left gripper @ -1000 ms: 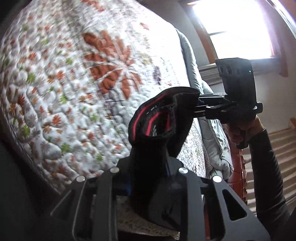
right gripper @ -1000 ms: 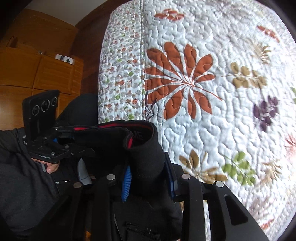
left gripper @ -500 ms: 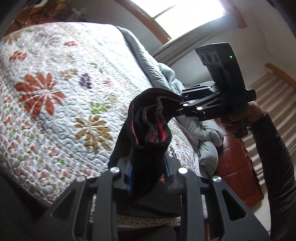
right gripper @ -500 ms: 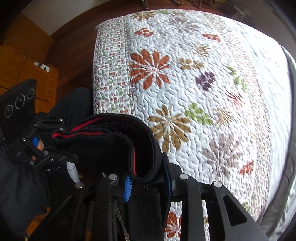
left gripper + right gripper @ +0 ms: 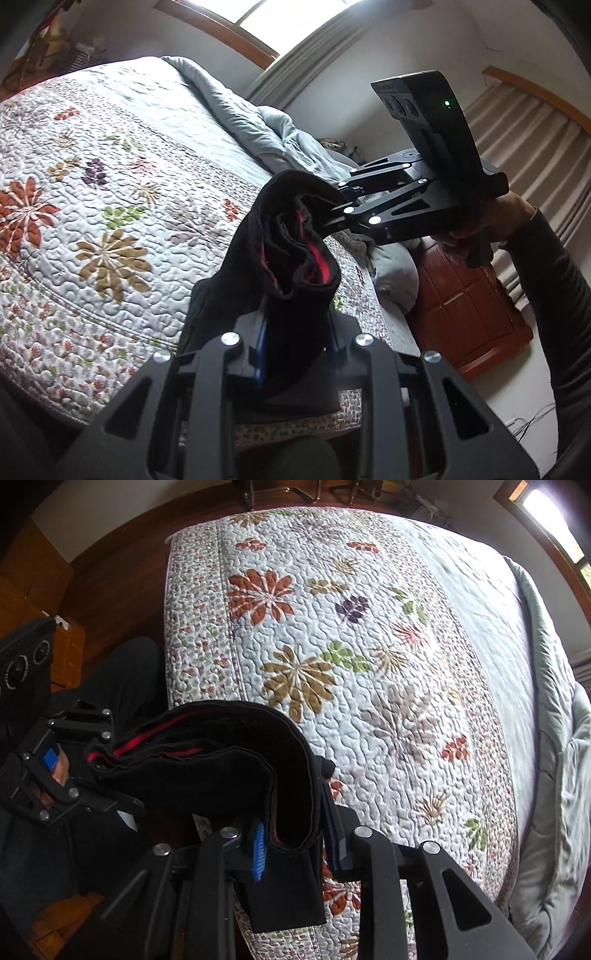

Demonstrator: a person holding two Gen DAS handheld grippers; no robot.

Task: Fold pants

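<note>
While both grippers' jaws pinch it, right gripper (image 5: 295,843) closing: limp black red-lined pants (image 5: 291,258) above puffy quilt (image 5: 110,192).

1 pants (image 5: 295,258), 2 grippers (image 5: 295,325) (image 5: 295,845), 1 quilt (image 5: 369,664)

The black fabric pants (image 5: 236,771) are showing red inner trim. The white quilted bedspread (image 5: 369,672) is displaying rust, tan, green and purple leaf prints.

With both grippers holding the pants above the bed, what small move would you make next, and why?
Probably draw the two grippers apart. The black pants sag bunched between the left gripper and right gripper, above the quilt, so the waistband needs stretching before laying down.
</note>
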